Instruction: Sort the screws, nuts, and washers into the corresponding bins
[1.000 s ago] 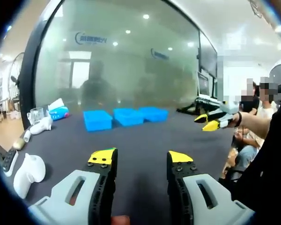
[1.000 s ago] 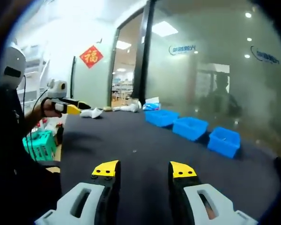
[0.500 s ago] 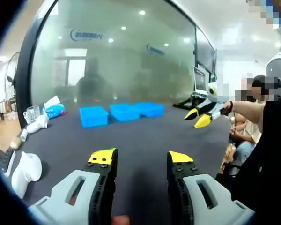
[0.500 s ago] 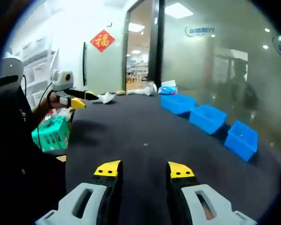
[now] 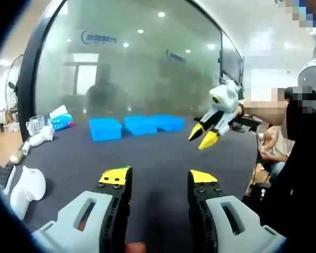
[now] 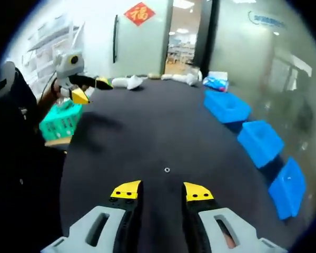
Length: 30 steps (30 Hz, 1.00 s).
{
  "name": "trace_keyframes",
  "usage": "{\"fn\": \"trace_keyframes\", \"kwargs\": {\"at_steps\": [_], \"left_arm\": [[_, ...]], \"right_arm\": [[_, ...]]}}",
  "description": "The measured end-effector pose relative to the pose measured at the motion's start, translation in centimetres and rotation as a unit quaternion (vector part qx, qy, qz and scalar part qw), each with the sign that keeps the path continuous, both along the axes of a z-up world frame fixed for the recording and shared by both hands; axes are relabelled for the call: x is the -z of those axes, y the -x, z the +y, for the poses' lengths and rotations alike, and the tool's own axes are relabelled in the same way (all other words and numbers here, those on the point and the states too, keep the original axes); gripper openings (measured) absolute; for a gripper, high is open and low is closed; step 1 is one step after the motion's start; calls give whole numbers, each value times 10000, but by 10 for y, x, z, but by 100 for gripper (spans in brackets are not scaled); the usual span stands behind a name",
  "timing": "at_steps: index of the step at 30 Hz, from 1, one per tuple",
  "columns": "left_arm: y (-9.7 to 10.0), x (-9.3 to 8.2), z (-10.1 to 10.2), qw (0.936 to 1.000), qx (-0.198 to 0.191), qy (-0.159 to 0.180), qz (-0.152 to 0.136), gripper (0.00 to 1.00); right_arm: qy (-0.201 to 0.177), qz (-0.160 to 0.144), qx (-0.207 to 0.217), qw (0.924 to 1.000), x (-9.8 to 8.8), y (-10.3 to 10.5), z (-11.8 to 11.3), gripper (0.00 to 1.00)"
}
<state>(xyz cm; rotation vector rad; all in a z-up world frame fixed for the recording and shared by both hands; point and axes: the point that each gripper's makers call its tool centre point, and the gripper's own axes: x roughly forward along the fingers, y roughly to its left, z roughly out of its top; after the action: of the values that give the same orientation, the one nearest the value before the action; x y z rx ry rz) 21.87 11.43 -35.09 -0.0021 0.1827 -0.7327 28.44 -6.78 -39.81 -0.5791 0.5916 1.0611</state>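
Right hand-held gripper (image 6: 158, 191) tilts down over washer (image 6: 167, 169); jaws apart.

Blue bins (image 5: 139, 125), dark grey table (image 6: 147, 137), yellow-tipped grey/blk tool (image 5: 157, 178).

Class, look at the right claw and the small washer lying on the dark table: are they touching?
Apart. In the right gripper view, the washer lies on the table ahead of the open right claw, with bare dark surface plainly showing between them.
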Motion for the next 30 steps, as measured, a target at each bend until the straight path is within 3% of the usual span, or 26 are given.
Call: {"fn": "trace_keyframes", "kwargs": {"at_steps": [10, 17, 30], "left_arm": [[2, 3, -1, 10000, 25, 25, 21, 41], [4, 3, -3, 9999, 62, 86, 30, 41], [5, 14, 1, 9998, 9, 98, 151, 41]], "right_arm": [[763, 293, -451, 9956, 24, -6, 23, 21], [956, 349, -493, 9936, 28, -21, 27, 18], [1191, 524, -613, 9896, 42, -24, 34, 14]]}}
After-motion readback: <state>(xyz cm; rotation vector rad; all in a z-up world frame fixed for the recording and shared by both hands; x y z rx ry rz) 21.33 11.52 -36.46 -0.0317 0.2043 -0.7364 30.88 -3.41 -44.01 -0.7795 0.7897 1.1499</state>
